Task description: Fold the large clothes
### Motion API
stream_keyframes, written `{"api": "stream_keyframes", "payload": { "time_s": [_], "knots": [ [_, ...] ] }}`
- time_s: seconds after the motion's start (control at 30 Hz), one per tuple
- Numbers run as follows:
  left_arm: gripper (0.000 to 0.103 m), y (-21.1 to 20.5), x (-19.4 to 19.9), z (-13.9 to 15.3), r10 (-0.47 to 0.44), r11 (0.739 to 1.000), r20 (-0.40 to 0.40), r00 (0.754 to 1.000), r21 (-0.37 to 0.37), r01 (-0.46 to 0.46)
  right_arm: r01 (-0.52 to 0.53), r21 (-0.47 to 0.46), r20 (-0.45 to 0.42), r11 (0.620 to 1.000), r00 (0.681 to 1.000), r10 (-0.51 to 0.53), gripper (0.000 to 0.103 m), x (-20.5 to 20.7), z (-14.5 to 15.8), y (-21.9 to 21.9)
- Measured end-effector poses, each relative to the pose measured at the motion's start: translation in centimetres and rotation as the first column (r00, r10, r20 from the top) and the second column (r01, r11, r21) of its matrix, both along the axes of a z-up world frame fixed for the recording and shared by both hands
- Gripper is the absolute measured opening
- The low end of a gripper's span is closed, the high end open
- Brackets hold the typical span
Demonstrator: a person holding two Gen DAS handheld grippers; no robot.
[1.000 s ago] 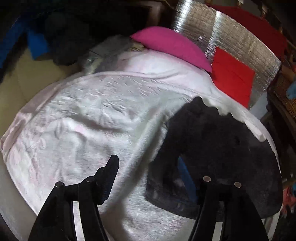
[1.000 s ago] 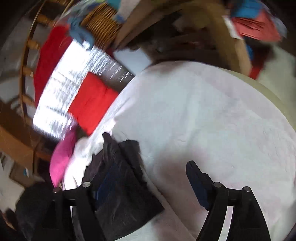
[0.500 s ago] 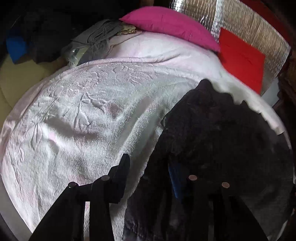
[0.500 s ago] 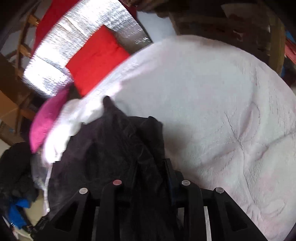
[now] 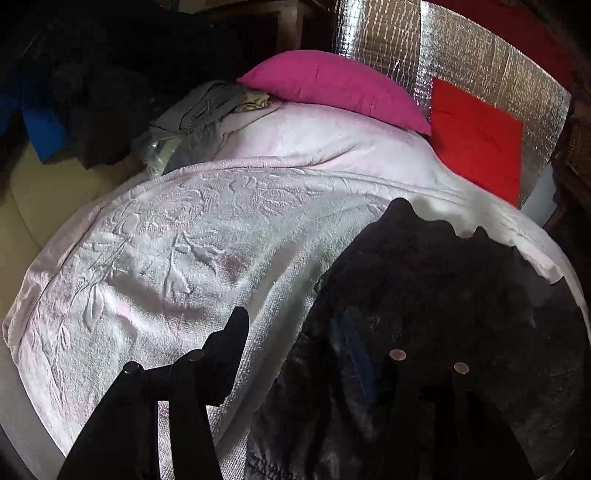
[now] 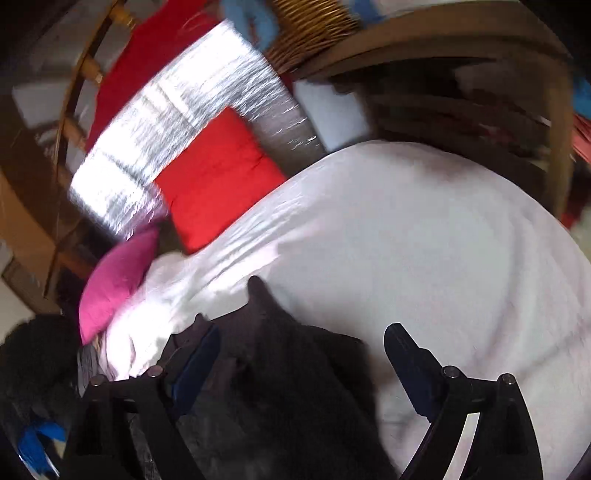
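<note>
A black garment (image 5: 436,314) lies bunched on the pale pink bedspread (image 5: 184,240), at the right of the left wrist view. My left gripper (image 5: 295,332) is open, its left finger over the bedspread and its right finger over the garment's edge. In the right wrist view the garment (image 6: 280,376) lies low in the middle. My right gripper (image 6: 303,350) is open, with the garment's top between and below its fingers, not held.
A pink pillow (image 5: 332,92), a red cushion (image 5: 480,140) and a silver foil panel (image 5: 461,55) stand at the bed's far end. Grey cloth (image 5: 199,107) and dark clothes (image 5: 92,92) lie at the far left. A wicker basket (image 6: 310,33) and wooden furniture (image 6: 461,74) flank the bed.
My right gripper was shut half a second ago and has opened wide over the garment. My left gripper has stayed open and moved little, after closing in on the garment's edge.
</note>
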State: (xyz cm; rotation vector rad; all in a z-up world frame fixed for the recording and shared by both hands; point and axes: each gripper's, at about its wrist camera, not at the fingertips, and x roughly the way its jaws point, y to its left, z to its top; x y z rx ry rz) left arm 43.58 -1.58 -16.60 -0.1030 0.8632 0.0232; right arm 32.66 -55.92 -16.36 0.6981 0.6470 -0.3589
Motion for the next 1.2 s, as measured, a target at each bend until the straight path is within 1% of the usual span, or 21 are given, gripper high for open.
{"api": "stream_keyframes", "payload": {
  "time_s": [0.07,0.13,0.17,0.2,0.23,0.27,0.3,0.33,0.4,0.5,0.53,0.6,0.63,0.73,0.83,0.87,0.9,0.97,1.03,1.17,1.2],
  "knots": [
    [0.054,-0.8,0.5,-0.7,-0.023,1.000,-0.026,0.999,0.018,0.023,-0.065,0.005,-0.091,0.998,0.994,0.065,0.091,3.7,-1.0,0.9],
    [0.055,-1.4,0.9,-1.4,-0.031,0.998,-0.037,0.999,0.047,0.032,-0.063,-0.042,-0.170,0.997,0.984,0.055,0.088,6.6,-2.3,1.5],
    [0.055,-1.6,1.0,-1.6,-0.031,0.998,-0.038,0.999,0.060,0.033,-0.068,-0.054,-0.190,0.996,0.980,0.057,0.081,7.6,-2.7,1.6],
    [0.055,-1.7,1.1,-1.6,-0.032,0.997,-0.036,0.999,0.070,0.035,-0.081,-0.051,-0.217,0.995,0.974,0.068,0.065,8.9,-3.4,1.6],
    [0.056,-1.9,1.1,-1.6,-0.034,0.996,-0.030,0.999,0.084,0.037,-0.094,-0.027,-0.251,0.995,0.964,0.084,0.058,10.3,-4.3,1.6],
    [0.057,-2.2,1.1,-1.5,-0.035,0.994,-0.023,0.999,0.098,0.037,-0.108,-0.001,-0.278,0.994,0.955,0.104,0.049,10.6,-5.2,1.6],
    [0.059,-2.3,1.1,-1.5,-0.037,0.993,-0.017,0.999,0.112,0.038,-0.119,0.017,-0.303,0.993,0.946,0.119,0.045,10.8,-5.8,1.8],
    [0.060,-2.4,1.2,-1.6,-0.038,0.992,-0.012,0.999,0.124,0.039,-0.129,0.009,-0.325,0.992,0.937,0.125,0.041,11.4,-6.4,1.9],
    [0.061,-2.3,1.3,-1.8,-0.040,0.990,-0.007,0.999,0.136,0.040,-0.129,0.000,-0.304,0.992,0.945,0.123,0.031,10.8,-6.4,1.6],
    [0.062,-2.4,1.5,-2.0,-0.038,0.989,-0.004,0.999,0.146,0.038,-0.099,-0.003,-0.267,0.995,0.959,0.095,0.027,10.6,-5.6,1.1],
    [0.062,-2.4,1.6,-2.0,-0.037,0.988,-0.003,0.999,0.149,0.037,-0.102,-0.014,-0.275,0.995,0.957,0.095,0.027,11.0,-5.8,1.2],
    [0.062,-2.6,1.6,-2.0,-0.039,0.987,0.000,0.999,0.154,0.039,-0.091,-0.014,-0.315,0.996,0.945,0.082,0.028,11.7,-8.0,1.0],
    [0.062,-2.7,1.6,-2.0,-0.040,0.986,0.003,0.999,0.161,0.039,-0.081,-0.005,-0.300,0.997,0.951,0.076,0.028,11.6,-8.4,0.9],
    [0.062,-2.8,1.4,-1.8,-0.046,0.984,0.014,0.999,0.172,0.043,-0.077,0.048,-0.243,0.996,0.966,0.086,0.030,10.8,-7.1,0.3],
    [0.062,-2.5,1.2,-1.3,-0.039,0.986,0.028,0.999,0.162,0.034,-0.060,0.089,-0.184,0.994,0.980,0.076,0.033,9.2,-5.5,-0.1],
    [0.062,-2.3,1.0,-1.0,-0.036,0.988,0.038,0.999,0.155,0.030,-0.055,0.089,-0.171,0.994,0.983,0.070,0.037,9.0,-5.1,0.1],
    [0.062,-2.2,0.9,-0.8,-0.032,0.988,0.047,0.998,0.152,0.025,-0.051,0.088,-0.150,0.995,0.987,0.064,0.053,8.4,-4.3,0.2],
    [0.062,-1.9,0.5,-0.1,-0.019,0.989,0.074,0.997,0.151,0.008,-0.052,0.082,-0.105,0.995,0.993,0.060,0.076,7.4,-3.0,0.5],
    [0.062,-1.7,0.2,0.4,-0.018,0.989,0.092,0.996,0.145,0.005,-0.041,0.038,-0.051,0.998,0.998,0.043,0.076,6.3,-1.5,1.4],
    [0.063,-1.4,-0.1,0.9,-0.019,0.992,0.100,0.995,0.125,0.006,-0.069,0.014,-0.043,0.998,0.997,0.069,0.076,4.8,-0.1,2.6],
    [0.063,-1.4,-0.2,0.9,-0.017,0.993,0.102,0.995,0.120,0.004,-0.067,-0.002,-0.055,0.998,0.996,0.067,0.076,4.3,0.1,2.9]
  ]
}}
